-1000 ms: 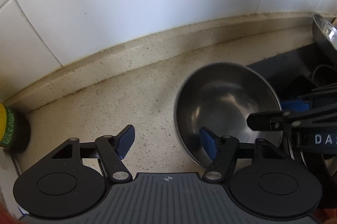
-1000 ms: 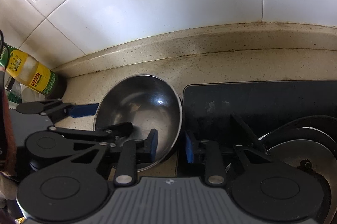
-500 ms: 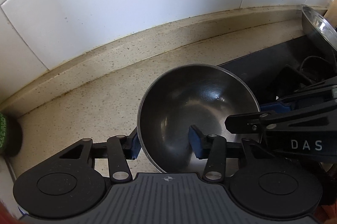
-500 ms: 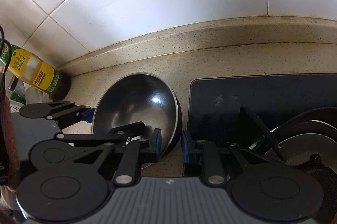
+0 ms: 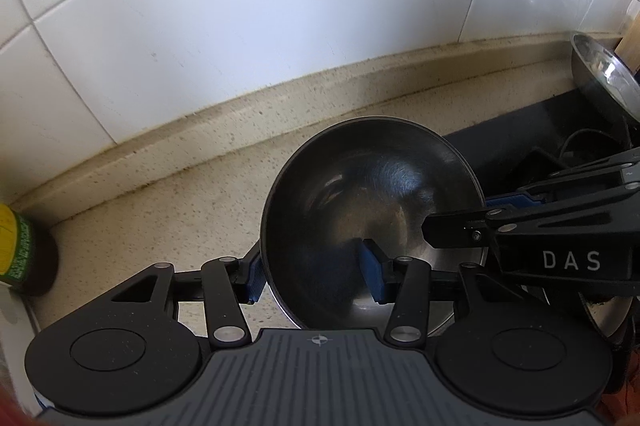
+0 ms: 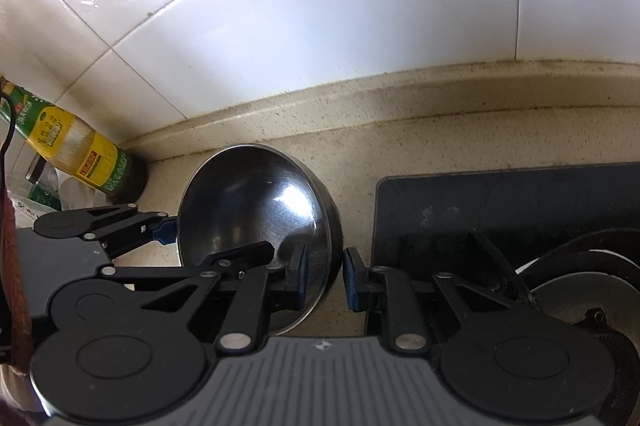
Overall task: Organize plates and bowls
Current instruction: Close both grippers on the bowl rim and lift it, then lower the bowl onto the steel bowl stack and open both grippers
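A steel bowl (image 5: 372,202) is tilted up off the speckled counter; it also shows in the right wrist view (image 6: 256,210). My left gripper (image 5: 314,278) straddles its near-left rim, one blue pad outside and one inside, with a wide gap left between the pads. My right gripper (image 6: 326,280) straddles the bowl's right rim, pads close to the wall on both sides. Whether either one truly clamps the rim is not clear.
A black drying tray (image 6: 500,206) lies to the right with steel plates (image 6: 588,294) in it. Another steel bowl (image 5: 604,82) leans at the far right. An oil bottle (image 6: 80,154) stands at the left by the tiled wall (image 5: 280,6).
The left gripper moved right and narrowed around the bowl's rim. The bowl has tipped up and lifted, its open side turned toward the left. The right gripper narrowed slightly on the right rim.
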`<state>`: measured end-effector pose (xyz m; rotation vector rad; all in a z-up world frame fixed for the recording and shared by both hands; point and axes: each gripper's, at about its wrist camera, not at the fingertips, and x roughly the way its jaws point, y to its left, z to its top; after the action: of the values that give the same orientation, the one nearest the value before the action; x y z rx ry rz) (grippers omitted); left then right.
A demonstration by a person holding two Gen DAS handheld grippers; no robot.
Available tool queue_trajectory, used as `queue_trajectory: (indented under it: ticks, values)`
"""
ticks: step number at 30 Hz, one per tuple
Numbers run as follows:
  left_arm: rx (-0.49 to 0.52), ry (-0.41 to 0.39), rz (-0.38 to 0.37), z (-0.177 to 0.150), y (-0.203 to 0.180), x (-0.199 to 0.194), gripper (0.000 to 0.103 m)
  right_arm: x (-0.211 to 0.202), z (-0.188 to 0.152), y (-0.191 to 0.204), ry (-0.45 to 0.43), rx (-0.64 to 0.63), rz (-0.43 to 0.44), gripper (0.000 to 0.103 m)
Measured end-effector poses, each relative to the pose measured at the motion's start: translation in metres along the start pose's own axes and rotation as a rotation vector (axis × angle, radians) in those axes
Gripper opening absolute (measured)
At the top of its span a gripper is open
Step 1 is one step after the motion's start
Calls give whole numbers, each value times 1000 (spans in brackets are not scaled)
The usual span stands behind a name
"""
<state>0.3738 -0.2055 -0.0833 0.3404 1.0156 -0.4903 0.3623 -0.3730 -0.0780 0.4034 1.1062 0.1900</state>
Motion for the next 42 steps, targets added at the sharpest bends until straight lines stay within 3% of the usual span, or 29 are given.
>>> queue_trajectory:
  ticks: [19,25,33,42]
  values:
    - [-45,-111,65,-13,12,-74,57,-49,-1,51,-78,-113,40,20]
    - [-59,-149,100,-31,12,-107,65,-68,-13,80,-93,-180,61,20]
    - [-93,-180,136,-61,14,-142,65,-84,-36,107,-82,-246,97,20]
    - [-130,-165,147,-102,12,-158,65,-80,-69,123,-14,-294,120,20]
